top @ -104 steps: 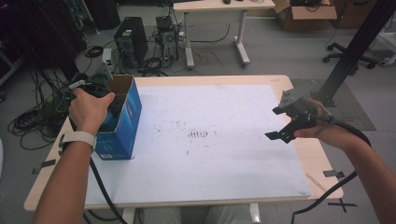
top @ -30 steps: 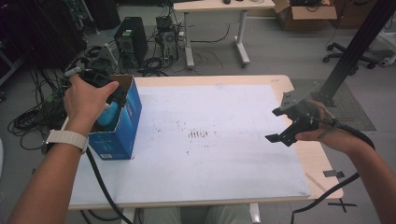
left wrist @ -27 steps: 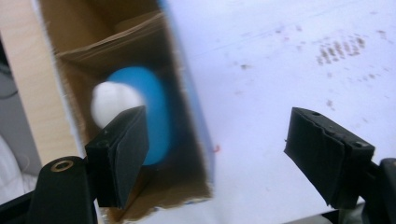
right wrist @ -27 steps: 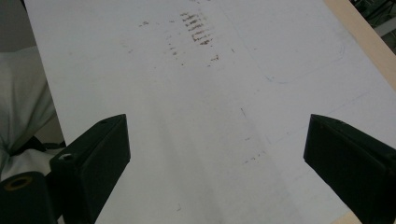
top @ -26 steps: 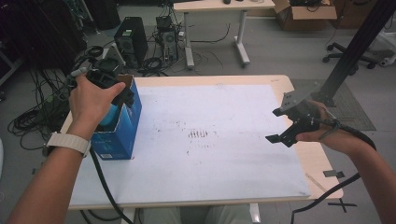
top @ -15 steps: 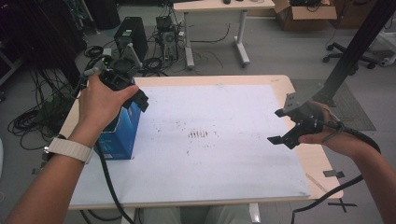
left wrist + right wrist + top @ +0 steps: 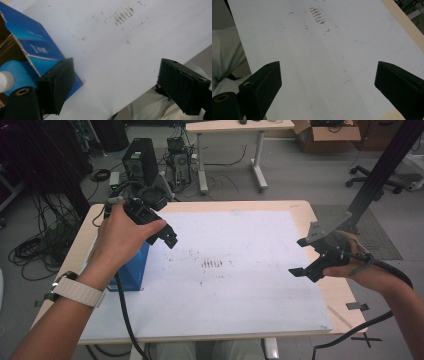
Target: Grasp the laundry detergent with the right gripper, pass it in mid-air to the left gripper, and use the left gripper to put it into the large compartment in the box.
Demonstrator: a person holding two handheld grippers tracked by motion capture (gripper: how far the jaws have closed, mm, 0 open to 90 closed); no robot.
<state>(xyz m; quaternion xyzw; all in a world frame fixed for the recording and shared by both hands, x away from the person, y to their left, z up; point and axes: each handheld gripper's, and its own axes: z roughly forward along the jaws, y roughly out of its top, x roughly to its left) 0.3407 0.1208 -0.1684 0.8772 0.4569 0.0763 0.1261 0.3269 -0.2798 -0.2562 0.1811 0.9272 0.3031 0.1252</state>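
A blue cardboard box stands open-topped at the table's left edge. In the left gripper view the blue box holds a light-blue item with a white cap. My left gripper hovers just right of the box top, above the white sheet. Its jaws have just been opening and stand wide with nothing between them. My right gripper is held above the sheet's right side, open and empty.
A white sheet with brown smudges covers most of the wooden table. Behind the table are a computer tower, cables and another desk. A black post rises at the right.
My left hand lifted away from the blue box and swung right over the sheet, its jaws spreading apart. The right hand barely moved.
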